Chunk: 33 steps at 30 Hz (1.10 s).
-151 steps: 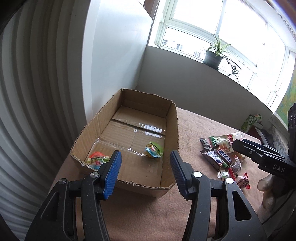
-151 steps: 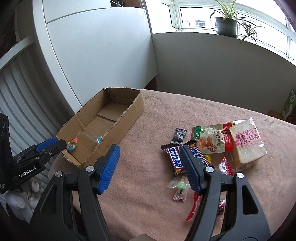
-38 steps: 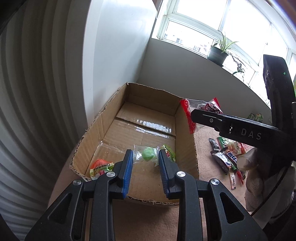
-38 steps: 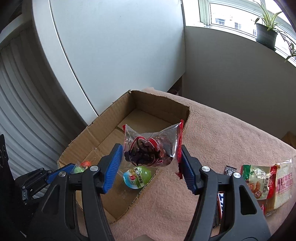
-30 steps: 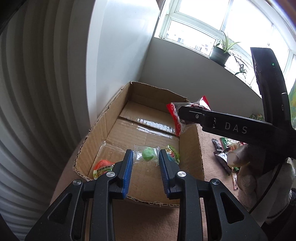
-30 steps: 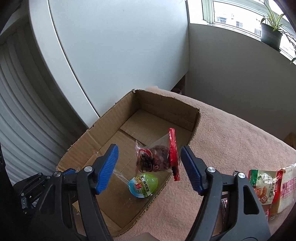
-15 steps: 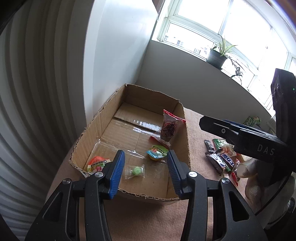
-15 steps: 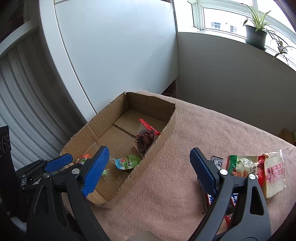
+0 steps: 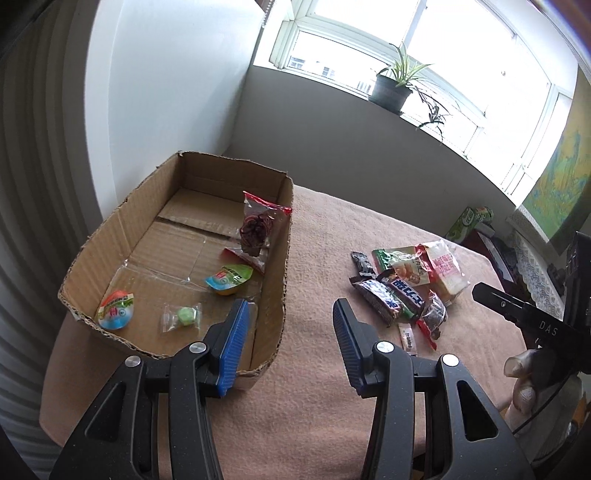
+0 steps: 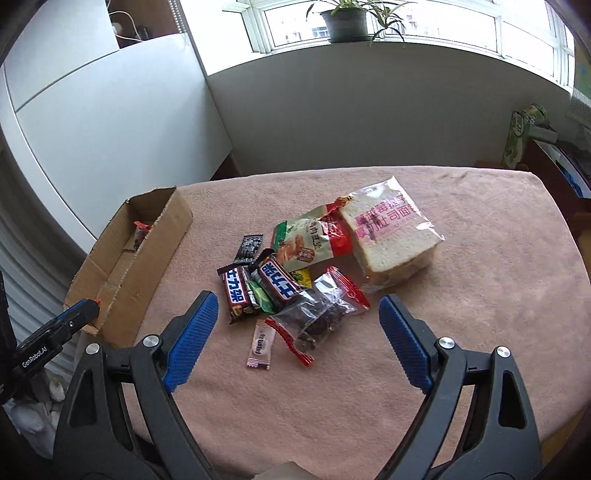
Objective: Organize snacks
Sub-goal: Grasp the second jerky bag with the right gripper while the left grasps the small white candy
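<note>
The cardboard box point(image 9: 284, 258) on the pink tablecloth holds a red-sealed bag of dried fruit point(image 9: 256, 229), a green jelly cup point(image 9: 229, 278), an orange jelly cup point(image 9: 116, 310) and a small green candy point(image 9: 183, 315). My left gripper point(image 9: 291, 325) hangs open over the box's near right corner, empty. My right gripper point(image 10: 297, 310) stands wide open just above the snack pile, holding nothing. A clear red-sealed bag point(image 10: 321, 314) lies on the cloth below its fingers. Around that bag lie two chocolate bars point(image 10: 236, 291), a green peanut bag point(image 10: 306, 243), a bread bag point(image 10: 391, 236) and a white sachet point(image 10: 260, 345).
The box point(image 10: 147, 258) sits at the table's left end beside a white cabinet point(image 10: 110, 110). A potted plant point(image 10: 345, 22) stands on the window sill behind. A green carton point(image 10: 521, 129) is off the table's far right. A hand point(image 9: 521, 380) grips the right tool.
The left gripper let the green candy go into the box and opened. The right gripper dropped the dried fruit bag into the box, then swung right to the snack pile.
</note>
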### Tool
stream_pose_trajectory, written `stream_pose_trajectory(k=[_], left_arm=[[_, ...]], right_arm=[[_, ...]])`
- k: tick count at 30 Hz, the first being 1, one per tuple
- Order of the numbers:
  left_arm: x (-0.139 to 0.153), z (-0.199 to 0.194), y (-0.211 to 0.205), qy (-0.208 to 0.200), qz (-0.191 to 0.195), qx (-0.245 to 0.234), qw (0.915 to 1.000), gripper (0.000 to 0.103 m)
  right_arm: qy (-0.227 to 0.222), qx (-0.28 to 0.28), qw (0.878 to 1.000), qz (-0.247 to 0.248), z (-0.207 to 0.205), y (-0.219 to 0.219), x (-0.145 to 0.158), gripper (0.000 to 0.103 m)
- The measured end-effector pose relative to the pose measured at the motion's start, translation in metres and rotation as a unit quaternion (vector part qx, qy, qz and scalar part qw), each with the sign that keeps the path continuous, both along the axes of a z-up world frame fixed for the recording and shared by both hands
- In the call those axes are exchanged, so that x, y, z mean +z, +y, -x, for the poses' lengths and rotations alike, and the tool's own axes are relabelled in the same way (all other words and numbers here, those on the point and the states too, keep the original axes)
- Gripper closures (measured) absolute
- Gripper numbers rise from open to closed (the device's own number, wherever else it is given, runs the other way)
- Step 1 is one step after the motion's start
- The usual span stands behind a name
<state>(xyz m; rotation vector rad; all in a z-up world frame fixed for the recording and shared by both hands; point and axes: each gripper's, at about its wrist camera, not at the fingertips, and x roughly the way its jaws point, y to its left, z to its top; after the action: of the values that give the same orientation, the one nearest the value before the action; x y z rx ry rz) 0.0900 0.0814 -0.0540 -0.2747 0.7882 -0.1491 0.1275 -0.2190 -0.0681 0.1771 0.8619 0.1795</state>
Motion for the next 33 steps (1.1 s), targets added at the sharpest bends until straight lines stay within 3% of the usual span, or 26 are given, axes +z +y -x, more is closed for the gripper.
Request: stream_pose_trajectory(k=[7,13,22,28,33], left_arm=[[-0.017,-0.005,-0.054,0.029,-0.001,-0.063,0.9976,0.057],[-0.031,-0.006,-0.096,0.047,-0.011,-0.115,0.9922,0.057],[-0.046,-0.016,-0.123,0.072,0.0,-0.146,0.9867,0.057],[-0.052,-0.022,-0.134,0.078,-0.005,-0.154,0.985,0.057],[-0.058,-0.029,-0.141,0.084,-0.012,-0.156,0.9842,0.057]], right_arm=[[0.055,-0.039,0.997,-0.033,-0.005,-0.036,-0.031,0.012],[0.09,-0.037,0.993,-0.067,-0.021,-0.029,-0.047,0.012],[0.134,-0.049,0.984,-0.104,-0.047,-0.02,-0.067,0.013],[0.147,-0.035,0.985,-0.088,-0.057,-0.011,-0.077,0.022],[0.152,-0.013,0.986,-0.069,-0.06,-0.012,-0.075,0.046]])
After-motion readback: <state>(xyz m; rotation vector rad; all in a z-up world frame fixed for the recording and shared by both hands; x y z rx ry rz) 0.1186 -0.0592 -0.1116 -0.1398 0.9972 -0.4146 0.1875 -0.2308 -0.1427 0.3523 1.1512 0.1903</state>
